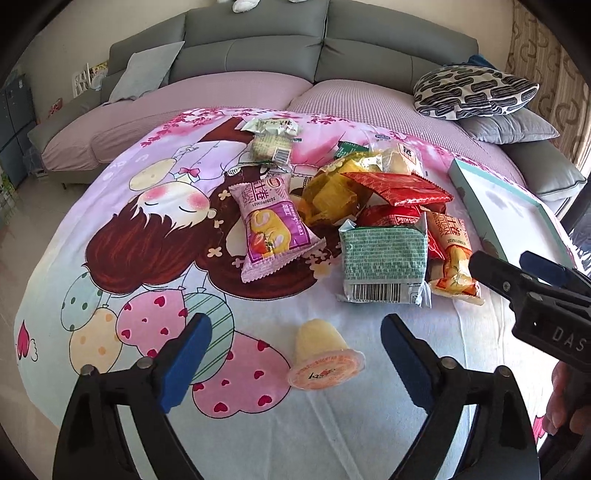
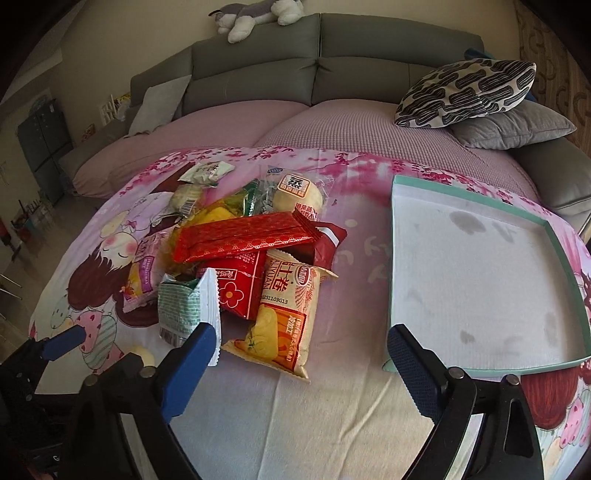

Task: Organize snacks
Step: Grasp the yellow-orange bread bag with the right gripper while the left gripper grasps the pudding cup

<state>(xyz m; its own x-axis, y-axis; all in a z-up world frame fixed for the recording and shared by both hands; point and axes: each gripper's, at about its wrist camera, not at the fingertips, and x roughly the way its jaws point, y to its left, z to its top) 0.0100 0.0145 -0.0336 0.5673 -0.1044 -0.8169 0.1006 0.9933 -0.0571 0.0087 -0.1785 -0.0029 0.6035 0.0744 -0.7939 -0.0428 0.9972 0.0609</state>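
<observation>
Left tongs (image 1: 295, 354) spread wide, jelly cup (image 1: 323, 363) lying between them

Grey sofa (image 2: 258, 62), patterned cushion (image 2: 465, 94), plush toy (image 2: 255, 16).

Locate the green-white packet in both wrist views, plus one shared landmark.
Left wrist: green-white packet right of centre, barcode end toward the camera.
Right wrist: same packet lower left, just above the left finger.
Shared landmark: the long red packet on top of the pile.
</observation>
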